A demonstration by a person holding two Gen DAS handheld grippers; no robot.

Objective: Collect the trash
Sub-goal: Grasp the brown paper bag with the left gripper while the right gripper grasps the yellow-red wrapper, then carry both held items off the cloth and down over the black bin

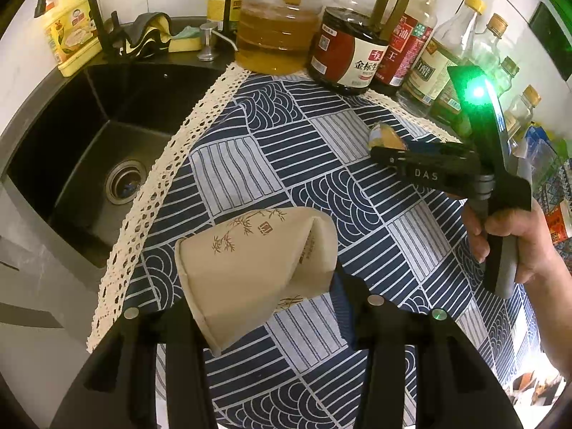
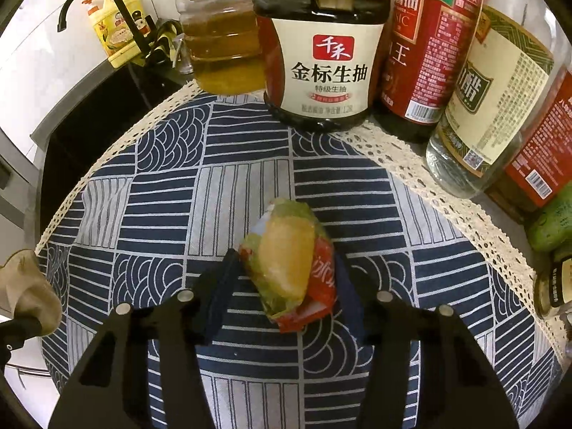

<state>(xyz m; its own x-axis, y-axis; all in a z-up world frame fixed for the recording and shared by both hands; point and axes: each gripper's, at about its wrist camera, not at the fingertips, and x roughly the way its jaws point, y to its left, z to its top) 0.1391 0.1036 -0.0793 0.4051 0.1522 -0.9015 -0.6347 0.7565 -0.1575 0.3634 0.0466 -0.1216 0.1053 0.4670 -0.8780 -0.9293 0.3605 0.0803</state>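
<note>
A crushed beige paper cup (image 1: pixel 257 275) with a bamboo print sits squeezed between the fingers of my left gripper (image 1: pixel 264 293), just above the patterned cloth. The same cup (image 2: pixel 28 286) shows at the left edge of the right wrist view. A crumpled yellow, green and red snack wrapper (image 2: pixel 289 271) lies on the cloth with my right gripper (image 2: pixel 287 261) around it, both pads against its sides. From the left wrist view, the right gripper (image 1: pixel 375 150) is held by a hand (image 1: pixel 518 243), and the wrapper (image 1: pixel 386 136) sticks out at its tips.
A blue and white cloth (image 2: pixel 214 196) with a lace edge covers the counter. Behind it stand an oil jug (image 2: pixel 221 53), a soy sauce jug (image 2: pixel 325 71) and several bottles (image 2: pixel 493 107). A black sink (image 1: pixel 107 164) with a tap (image 1: pixel 82 0) lies to the left.
</note>
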